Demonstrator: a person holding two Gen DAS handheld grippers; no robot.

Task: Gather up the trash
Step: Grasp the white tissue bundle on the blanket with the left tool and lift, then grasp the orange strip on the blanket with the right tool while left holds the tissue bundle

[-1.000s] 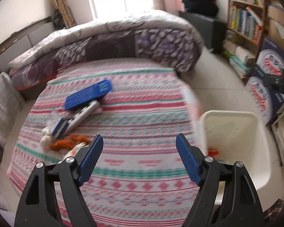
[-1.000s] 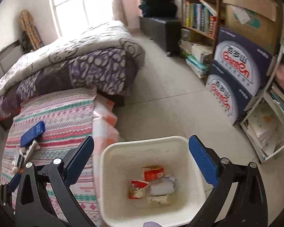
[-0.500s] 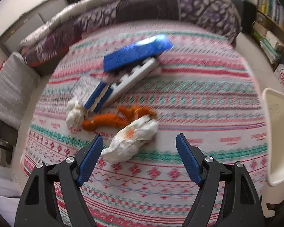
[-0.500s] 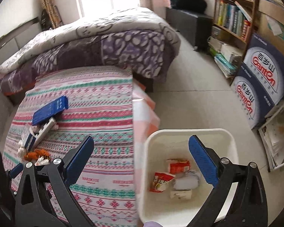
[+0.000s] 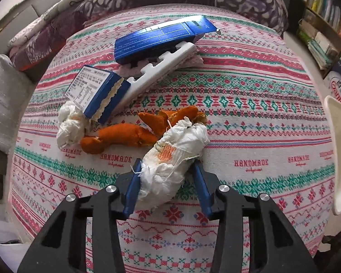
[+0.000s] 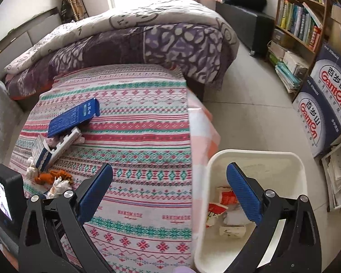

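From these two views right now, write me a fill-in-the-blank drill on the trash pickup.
1. The left tool has just been closing around a crumpled white ____ wad.
2. The peel beside that wad is ____ in colour.
3. The right tool is ____, with nothing between its pads.
4. The white bin stands on the ____, beside the bed.

Missing words: tissue; orange; open; floor

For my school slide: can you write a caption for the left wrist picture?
Left tongs closing around a crumpled white tissue wad beside orange peel on the patterned bedspread.
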